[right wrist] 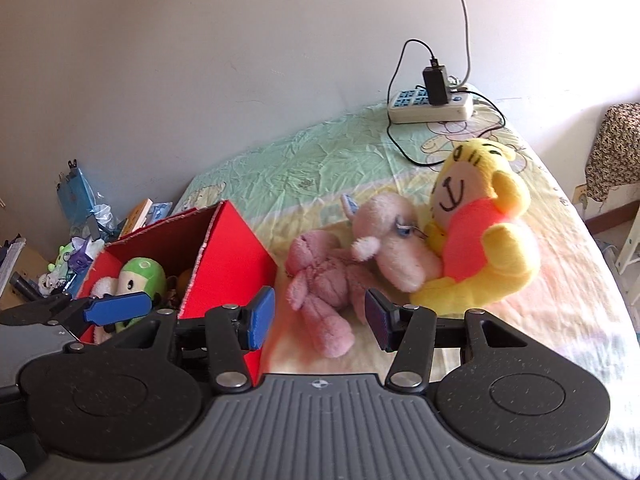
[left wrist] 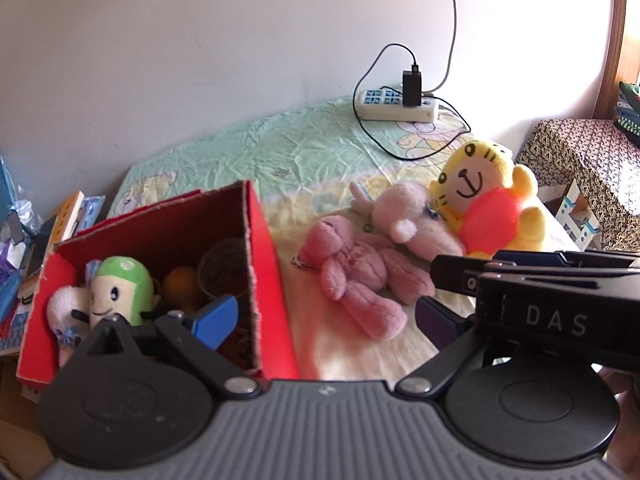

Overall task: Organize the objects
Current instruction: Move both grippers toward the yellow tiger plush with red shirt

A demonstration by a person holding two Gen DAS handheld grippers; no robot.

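A red cardboard box stands on the bed and holds a green-headed plush, a white plush and other small items. Beside it on the sheet lie a dark pink plush bear, a pale pink plush and a yellow tiger plush. My left gripper is open and empty, its left finger over the box. My right gripper is open and empty, just in front of the pink bear.
A white power strip with a black charger and cables sits at the far end of the bed by the wall. Books and clutter lie left of the box. A patterned cloth-covered piece of furniture stands to the right.
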